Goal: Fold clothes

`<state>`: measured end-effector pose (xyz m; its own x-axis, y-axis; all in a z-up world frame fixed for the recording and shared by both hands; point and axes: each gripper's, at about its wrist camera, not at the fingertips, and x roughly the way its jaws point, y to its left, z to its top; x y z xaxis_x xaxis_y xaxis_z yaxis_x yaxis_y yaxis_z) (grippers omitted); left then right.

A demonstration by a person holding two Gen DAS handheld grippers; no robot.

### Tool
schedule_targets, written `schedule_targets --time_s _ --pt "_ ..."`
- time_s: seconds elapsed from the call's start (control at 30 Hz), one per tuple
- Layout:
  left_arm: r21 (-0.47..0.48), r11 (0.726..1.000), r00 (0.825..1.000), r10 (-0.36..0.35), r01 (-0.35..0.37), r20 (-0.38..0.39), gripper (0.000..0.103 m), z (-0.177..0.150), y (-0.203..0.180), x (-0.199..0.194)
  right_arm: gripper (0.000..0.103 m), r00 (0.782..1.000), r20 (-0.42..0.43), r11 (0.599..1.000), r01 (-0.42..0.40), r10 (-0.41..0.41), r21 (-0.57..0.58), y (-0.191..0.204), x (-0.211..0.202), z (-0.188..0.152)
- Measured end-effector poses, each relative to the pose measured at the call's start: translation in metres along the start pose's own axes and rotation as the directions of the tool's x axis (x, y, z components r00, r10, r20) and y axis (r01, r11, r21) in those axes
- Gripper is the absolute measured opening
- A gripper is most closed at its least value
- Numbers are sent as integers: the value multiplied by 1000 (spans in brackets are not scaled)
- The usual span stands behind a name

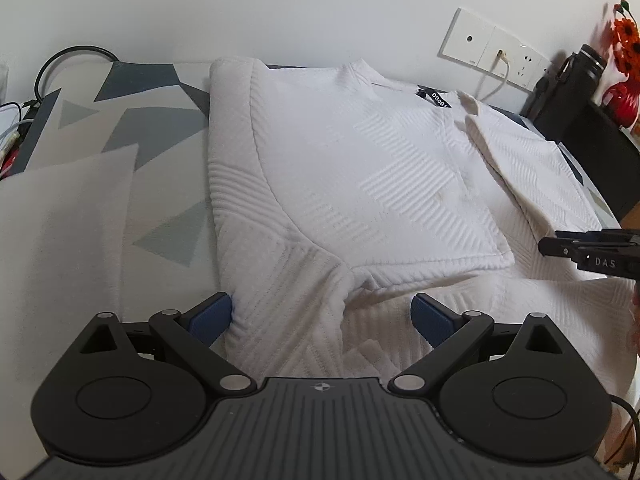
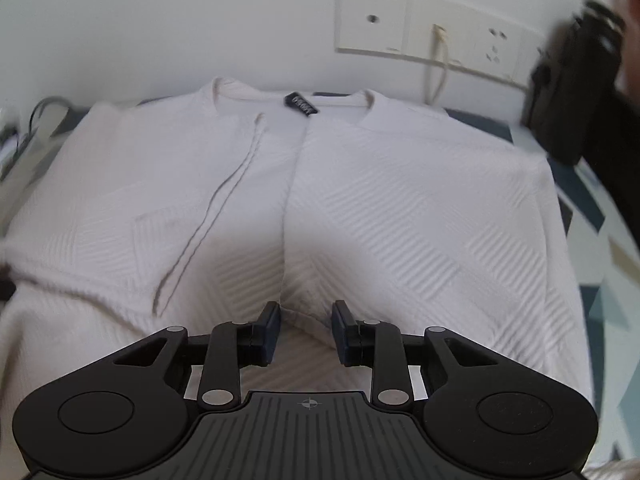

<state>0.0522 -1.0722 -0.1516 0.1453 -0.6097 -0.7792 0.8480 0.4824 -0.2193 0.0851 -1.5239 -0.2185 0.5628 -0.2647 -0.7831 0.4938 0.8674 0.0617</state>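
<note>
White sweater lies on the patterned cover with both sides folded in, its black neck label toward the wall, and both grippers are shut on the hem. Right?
Not quite. Both grippers are open: the left gripper and right gripper straddle sweater fabric unclamped, as each wrist view shows. The rest holds, black label included.

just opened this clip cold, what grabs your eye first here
A white textured sweater fills the middle of the patterned bed cover, both sides already folded inward, its black neck label at the far edge. The left gripper has its jaws wide open at the near hem. Red-orange flowers stand far right.
</note>
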Motion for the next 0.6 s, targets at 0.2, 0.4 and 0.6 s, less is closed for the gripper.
schedule_targets --time_s 0.2,0.4,0.6 --pt "-15 1000 1000 -7 7 4 98 0 2 -1 12 999 -1 997 -54 54 -53 1 -14 -3" --pt "-33 999 1000 -3 3 9 100 1 4 3 21 998 -19 995 -61 60 -76 9 -13 -12" --pt "-27 999 1000 -17 18 26 100 3 3 -5 42 995 71 997 -74 75 -18 4 -45 -10"
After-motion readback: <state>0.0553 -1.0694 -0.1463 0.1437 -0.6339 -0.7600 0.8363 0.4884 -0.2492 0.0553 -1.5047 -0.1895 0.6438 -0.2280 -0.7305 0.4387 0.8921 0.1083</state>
